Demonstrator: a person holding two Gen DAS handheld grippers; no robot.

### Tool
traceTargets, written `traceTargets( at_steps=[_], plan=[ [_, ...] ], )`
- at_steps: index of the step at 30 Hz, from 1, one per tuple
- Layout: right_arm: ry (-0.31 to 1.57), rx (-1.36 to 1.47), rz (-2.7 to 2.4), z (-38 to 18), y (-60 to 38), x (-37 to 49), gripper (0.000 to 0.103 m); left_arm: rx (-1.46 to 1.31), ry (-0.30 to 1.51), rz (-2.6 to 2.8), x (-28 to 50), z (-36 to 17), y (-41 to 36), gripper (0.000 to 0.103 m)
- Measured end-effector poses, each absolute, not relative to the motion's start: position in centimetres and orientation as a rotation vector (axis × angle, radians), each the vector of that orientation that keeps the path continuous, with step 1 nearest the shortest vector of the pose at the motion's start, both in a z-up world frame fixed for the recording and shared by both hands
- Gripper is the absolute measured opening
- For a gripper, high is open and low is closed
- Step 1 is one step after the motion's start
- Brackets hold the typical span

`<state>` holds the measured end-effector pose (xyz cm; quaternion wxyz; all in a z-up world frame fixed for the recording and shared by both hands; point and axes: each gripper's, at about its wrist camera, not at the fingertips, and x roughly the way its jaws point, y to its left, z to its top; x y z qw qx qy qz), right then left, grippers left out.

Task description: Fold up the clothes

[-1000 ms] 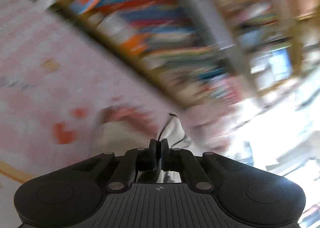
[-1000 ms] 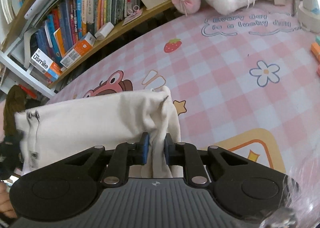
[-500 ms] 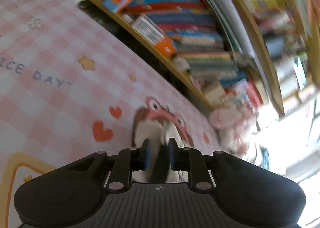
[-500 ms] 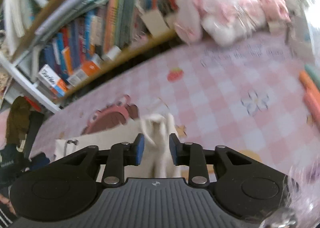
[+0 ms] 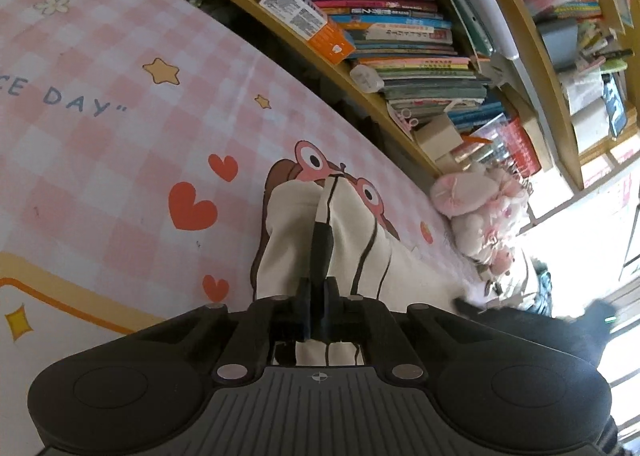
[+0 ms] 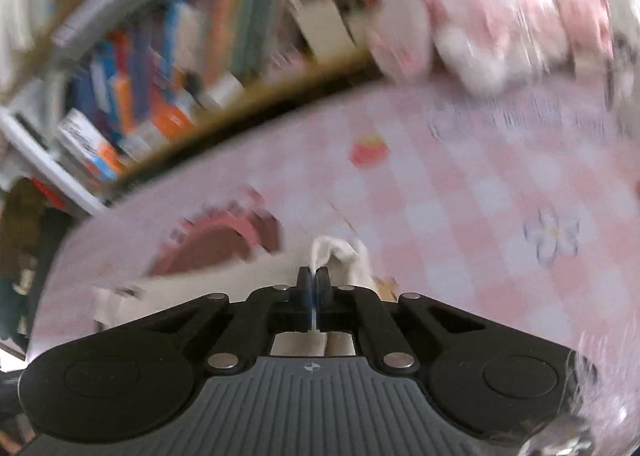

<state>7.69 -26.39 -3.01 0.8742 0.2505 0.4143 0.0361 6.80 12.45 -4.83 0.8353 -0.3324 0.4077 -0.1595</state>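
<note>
Meanwhile the pink checked counter (image 5: 120,144), smooth and printed with hearts and stars, carried the cream garment (image 5: 292,232), a soft, creased cloth with dark cords. Half a second before both grippers stood parted; now the left gripper (image 5: 316,296) had closed on a cord end and the right gripper (image 6: 314,282) on a pinched corner, so a fold could begin.
</note>
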Motion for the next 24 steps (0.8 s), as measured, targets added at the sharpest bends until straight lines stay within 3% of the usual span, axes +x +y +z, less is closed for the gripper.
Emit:
traceTargets(
  at_steps=[5,9,14,19,22,24],
  plan=[
    [0.846,0.608,0.085,-3.3,-27.8,7.2,0.006,-0.776,0.851,-0.35,6.6,-4.9,13.0,0.004],
    [0.815,0.586,0.102,-1.5,-28.2,4.4,0.038,-0.805,0.838,-0.364,6.3,-4.6,13.1,0.004],
    [0.82,0.488,0.128,-0.9,-27.3,1.6,0.031,-0.788,0.809,-0.371,5.9,-3.6,12.5,0.004],
    [0.865,0.486,0.083,-2.4,-27.3,1.2,0.03,-0.741,0.855,-0.296,6.8,-4.3,12.9,0.006],
    [0.857,0.51,0.09,-2.2,-27.7,0.6,0.035,-0.704,0.812,-0.282,6.2,-3.2,13.3,0.01],
    [0.863,0.516,0.09,-2.0,-27.9,0.3,0.04,-0.67,0.804,-0.261,5.5,-2.5,13.7,0.023]
  ],
)
